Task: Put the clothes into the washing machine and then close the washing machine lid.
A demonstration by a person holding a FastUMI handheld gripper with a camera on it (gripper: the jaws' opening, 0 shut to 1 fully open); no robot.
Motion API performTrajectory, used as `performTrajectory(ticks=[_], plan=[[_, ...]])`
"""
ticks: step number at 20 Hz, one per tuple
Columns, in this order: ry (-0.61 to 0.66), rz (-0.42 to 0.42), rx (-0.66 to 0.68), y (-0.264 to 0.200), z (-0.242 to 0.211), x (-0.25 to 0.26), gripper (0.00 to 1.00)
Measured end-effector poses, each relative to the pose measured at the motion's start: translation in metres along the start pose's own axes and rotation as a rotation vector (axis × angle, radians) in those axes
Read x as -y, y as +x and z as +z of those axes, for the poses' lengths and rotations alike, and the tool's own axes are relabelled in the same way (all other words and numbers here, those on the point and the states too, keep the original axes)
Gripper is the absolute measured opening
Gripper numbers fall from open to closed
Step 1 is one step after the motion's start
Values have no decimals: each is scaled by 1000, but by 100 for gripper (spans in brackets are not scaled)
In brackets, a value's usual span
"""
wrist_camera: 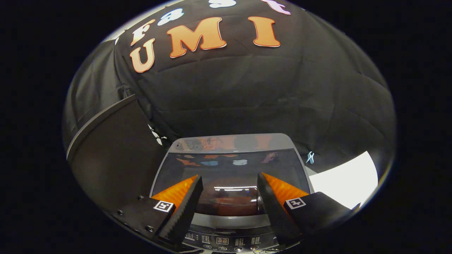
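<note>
Directly below and ahead of the claw (230, 180) sits the washing machine (231, 197), seen from above in the gripper view. Its lid (231, 165) is down: a dark, glossy, tinted pane in a grey frame with rounded back corners, lying flat over the tub. The pane mirrors strip lights and the booth wall behind, so the inside reads only as a dim reddish-brown shape under the glass; whether clothes lie in there cannot be told. At the near edge, a grey band runs across the lid front, and beneath it lies the control panel (226, 241), dark with rows of small markings, a little display and round buttons.

Claw released: the two fingers stand wide apart with nothing between them, tips hanging above the front half of the lid. Contact with the glass cannot be judged.

Left of the machine, a tall dark curved panel (113, 155) with a pale edge stands just beside it. Right of the machine, a white sheet (344, 181) lies near its side. Black cloth wall (247, 91) rises beyond.
</note>
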State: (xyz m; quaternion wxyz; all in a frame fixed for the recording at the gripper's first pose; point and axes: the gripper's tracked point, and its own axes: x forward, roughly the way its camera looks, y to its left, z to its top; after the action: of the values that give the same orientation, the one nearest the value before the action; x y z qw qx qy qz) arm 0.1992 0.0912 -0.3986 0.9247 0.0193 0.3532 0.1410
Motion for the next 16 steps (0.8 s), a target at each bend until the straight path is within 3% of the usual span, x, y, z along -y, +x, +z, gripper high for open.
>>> performTrajectory(ticks=[5, 16], plan=[[-35, 15, 97, -23, 47, -15, 99], [-48, 95, 409, -135, 213, -46, 99]])
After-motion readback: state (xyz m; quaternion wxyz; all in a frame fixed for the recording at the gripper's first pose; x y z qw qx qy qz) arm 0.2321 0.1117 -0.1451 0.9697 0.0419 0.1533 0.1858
